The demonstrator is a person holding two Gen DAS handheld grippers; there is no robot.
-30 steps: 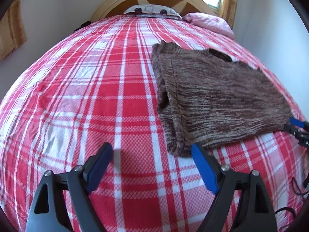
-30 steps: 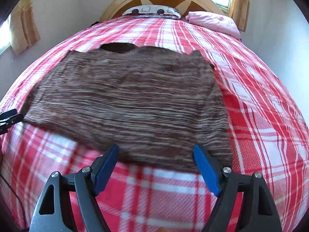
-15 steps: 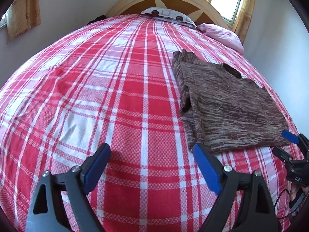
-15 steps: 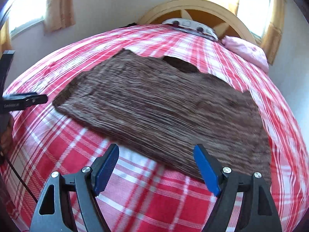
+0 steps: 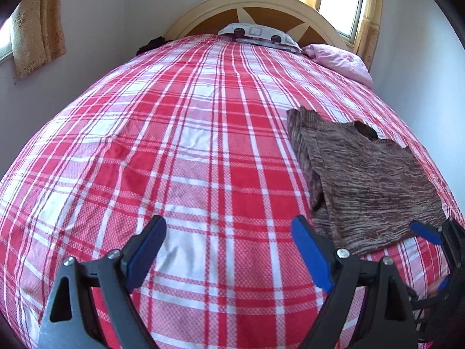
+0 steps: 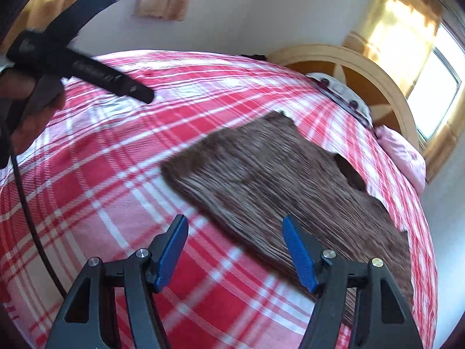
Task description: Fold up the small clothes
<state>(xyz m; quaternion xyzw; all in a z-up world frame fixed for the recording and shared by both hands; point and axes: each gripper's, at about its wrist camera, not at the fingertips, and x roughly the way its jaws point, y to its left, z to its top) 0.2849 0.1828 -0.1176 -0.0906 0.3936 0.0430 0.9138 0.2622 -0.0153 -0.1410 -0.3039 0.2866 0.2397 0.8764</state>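
Both grippers hang over the bed with nothing between their blue pads. Left gripper (image 5: pixel 229 250) stands wide open above bare red-and-white plaid bedspread (image 5: pixel 180 157), its right-hand pad near the lower left corner of the brown knitted garment (image 5: pixel 369 186) but not touching it. Right gripper (image 6: pixel 234 250) has just been narrowing its jaws; they are still apart and grip nothing, hovering at the near edge of the same brown knitted garment (image 6: pixel 284 192), which looks motion-blurred in this view. That garment lies flat on the bedspread toward the bed's right side, one side edge folded over, its dark neckline opening turned toward the headboard (image 5: pixel 261 8). From the right wrist view, the left gripper's black body shows at upper left, held by a hand (image 6: pixel 26 110). A patterned pillow (image 5: pixel 255 33) and a pink pillow (image 5: pixel 340 61) sit by the headboard, with curtained windows (image 5: pixel 340 3) behind.
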